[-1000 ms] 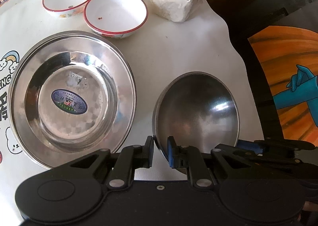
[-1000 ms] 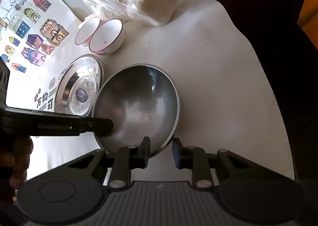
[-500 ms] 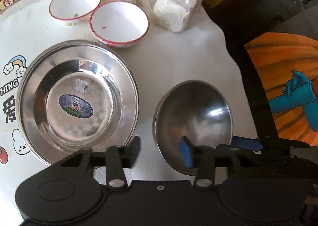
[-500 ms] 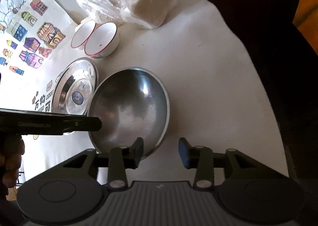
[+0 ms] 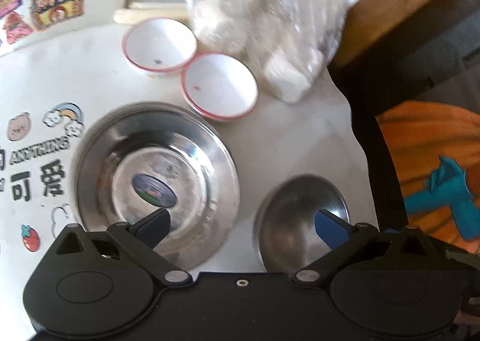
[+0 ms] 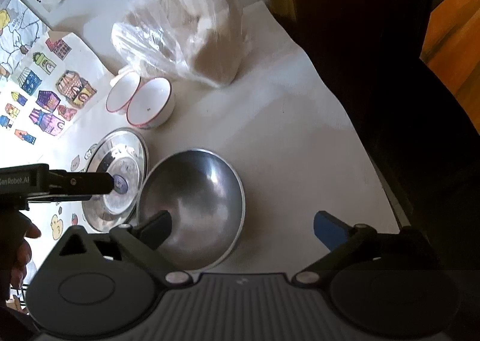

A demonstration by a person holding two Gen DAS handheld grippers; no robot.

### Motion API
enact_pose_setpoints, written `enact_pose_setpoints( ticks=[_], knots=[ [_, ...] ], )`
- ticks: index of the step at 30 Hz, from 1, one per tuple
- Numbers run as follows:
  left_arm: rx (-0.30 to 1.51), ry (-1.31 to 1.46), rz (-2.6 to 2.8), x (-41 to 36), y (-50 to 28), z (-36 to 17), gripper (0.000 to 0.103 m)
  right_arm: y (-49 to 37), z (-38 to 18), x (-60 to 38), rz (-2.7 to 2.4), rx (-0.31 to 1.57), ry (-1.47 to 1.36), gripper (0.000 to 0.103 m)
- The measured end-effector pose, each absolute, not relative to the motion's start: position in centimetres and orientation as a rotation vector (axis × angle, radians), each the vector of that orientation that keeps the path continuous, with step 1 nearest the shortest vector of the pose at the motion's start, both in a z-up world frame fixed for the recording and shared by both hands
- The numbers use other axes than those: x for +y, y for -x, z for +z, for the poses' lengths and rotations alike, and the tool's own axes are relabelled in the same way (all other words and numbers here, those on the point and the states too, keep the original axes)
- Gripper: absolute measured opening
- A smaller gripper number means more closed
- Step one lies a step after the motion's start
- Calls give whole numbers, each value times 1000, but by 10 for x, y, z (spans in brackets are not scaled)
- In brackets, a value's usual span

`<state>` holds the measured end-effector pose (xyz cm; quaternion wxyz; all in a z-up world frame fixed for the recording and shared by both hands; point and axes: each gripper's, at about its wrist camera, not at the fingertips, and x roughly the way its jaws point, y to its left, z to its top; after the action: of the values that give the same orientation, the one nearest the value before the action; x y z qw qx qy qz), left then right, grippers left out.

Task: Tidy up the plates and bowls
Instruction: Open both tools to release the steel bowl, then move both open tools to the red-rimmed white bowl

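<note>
A round steel bowl [image 5: 300, 215] rests on the white cloth beside a flat steel plate [image 5: 156, 161] with an oval sticker. Two white bowls with red rims [image 5: 159, 43] [image 5: 219, 86] stand side by side behind them. My left gripper [image 5: 241, 221] hovers above the gap between plate and bowl, jaws opening wide and holding nothing. In the right wrist view my right gripper [image 6: 243, 225] hangs over the near rim of the steel bowl [image 6: 192, 206], jaws opening and empty. There the left gripper [image 6: 109, 184] reaches in over the steel plate [image 6: 120, 161].
A clear plastic bag of white lumps [image 5: 264, 25] lies behind the white bowls [image 6: 151, 104]. The cloth's right edge [image 5: 360, 161] drops to dark floor and an orange picture [image 5: 435, 161]. Cartoon stickers [image 6: 45, 95] cover the left side. A hand [image 6: 18, 245] holds the left gripper.
Both grippers were nearly shut at the steel bowl's near rim. They have let go, opened wide and lifted away, and the bowl now sits flat on the cloth.
</note>
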<state>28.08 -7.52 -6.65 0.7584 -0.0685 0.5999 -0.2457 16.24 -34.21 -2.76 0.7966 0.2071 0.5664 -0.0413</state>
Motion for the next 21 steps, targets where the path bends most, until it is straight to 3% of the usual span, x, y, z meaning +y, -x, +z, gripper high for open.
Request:
enact_pose_setpoints(
  ticks=[21],
  knots=[
    [1154,147,-351,-49,-322,-48,102,-215,-24,-324,-15,1161,-385,103]
  ],
)
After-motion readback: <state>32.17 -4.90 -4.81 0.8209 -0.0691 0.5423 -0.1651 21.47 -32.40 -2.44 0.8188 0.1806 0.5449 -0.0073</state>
